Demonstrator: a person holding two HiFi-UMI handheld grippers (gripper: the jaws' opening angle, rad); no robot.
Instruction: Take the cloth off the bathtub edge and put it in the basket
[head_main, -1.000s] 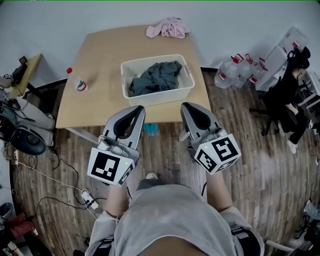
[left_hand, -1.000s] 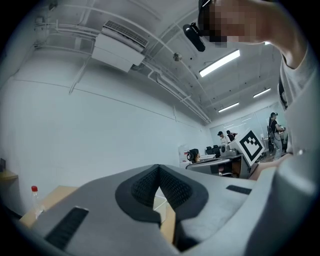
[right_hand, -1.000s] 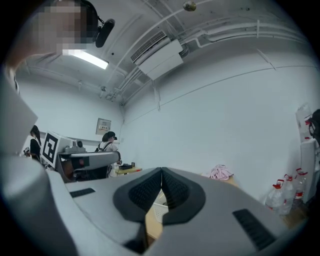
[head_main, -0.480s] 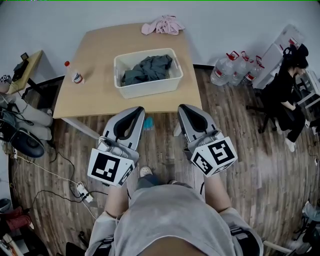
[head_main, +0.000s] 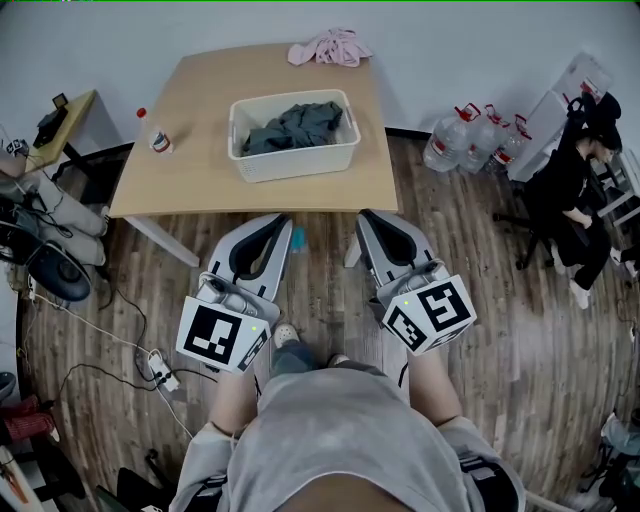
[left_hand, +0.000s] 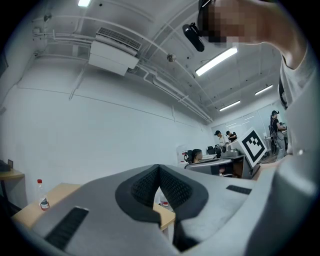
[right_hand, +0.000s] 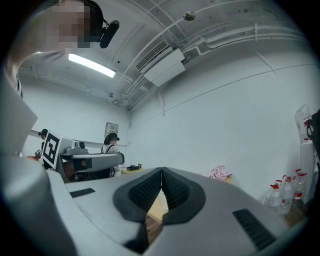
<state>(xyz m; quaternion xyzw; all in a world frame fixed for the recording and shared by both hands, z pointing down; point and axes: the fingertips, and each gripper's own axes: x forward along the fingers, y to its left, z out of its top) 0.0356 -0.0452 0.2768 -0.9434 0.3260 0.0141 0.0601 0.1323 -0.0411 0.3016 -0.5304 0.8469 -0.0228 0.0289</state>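
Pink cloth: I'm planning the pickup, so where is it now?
Head view: the pink cloth lies on the table's far edge, right of centre, just beyond the white basket.

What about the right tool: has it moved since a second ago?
Yes. The right tool backed away from the table: its tip overlapped the tabletop, now stops at its edge.

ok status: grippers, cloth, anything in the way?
Shut, empty: left gripper, right gripper, short of the table. dark cloth in basket; pink cloth at table's far edge. Nothing blocking.
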